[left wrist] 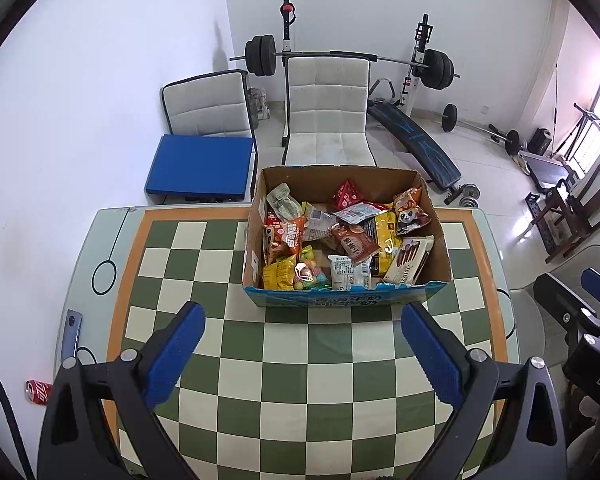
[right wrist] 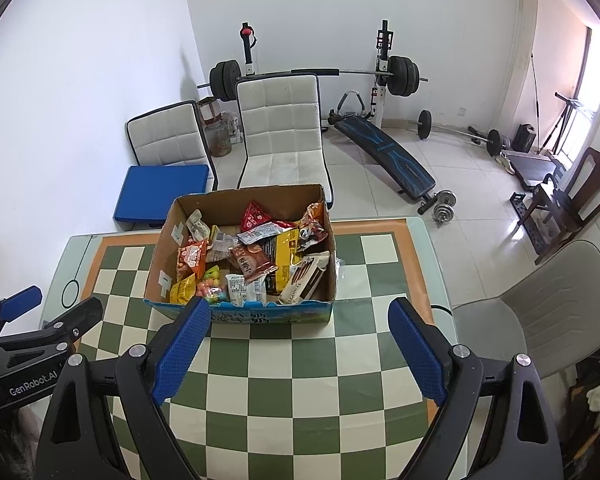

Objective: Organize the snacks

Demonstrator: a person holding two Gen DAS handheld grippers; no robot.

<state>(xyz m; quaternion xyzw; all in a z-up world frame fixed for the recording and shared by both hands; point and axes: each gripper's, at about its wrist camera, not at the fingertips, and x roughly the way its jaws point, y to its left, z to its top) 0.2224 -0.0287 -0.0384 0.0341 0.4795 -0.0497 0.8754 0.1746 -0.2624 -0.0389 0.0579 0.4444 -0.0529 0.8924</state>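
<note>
An open cardboard box (left wrist: 440, 236) with a blue printed front stands on the checkered table, filled with several snack packets (left wrist: 340, 248): orange, yellow, red and white bags and a chocolate-stick box (left wrist: 410, 260). My left gripper (left wrist: 302, 320) is open and empty, hovering above the table just short of the box's front. In the right wrist view the same box (right wrist: 164, 244) stands ahead and slightly left. My right gripper (right wrist: 300, 314) is open and empty, its left fingertip over the box's front edge. The left gripper shows at the left edge of the right wrist view (right wrist: 40, 328).
The green-and-cream checkered table (left wrist: 300, 380) has an orange border. A phone (left wrist: 71, 332) lies at its left edge and a red can (left wrist: 38, 391) lies below. White chairs (left wrist: 326, 112), a blue cushion (left wrist: 202, 164) and weight equipment (left wrist: 416, 136) stand beyond. A grey chair (right wrist: 540, 312) stands at the right.
</note>
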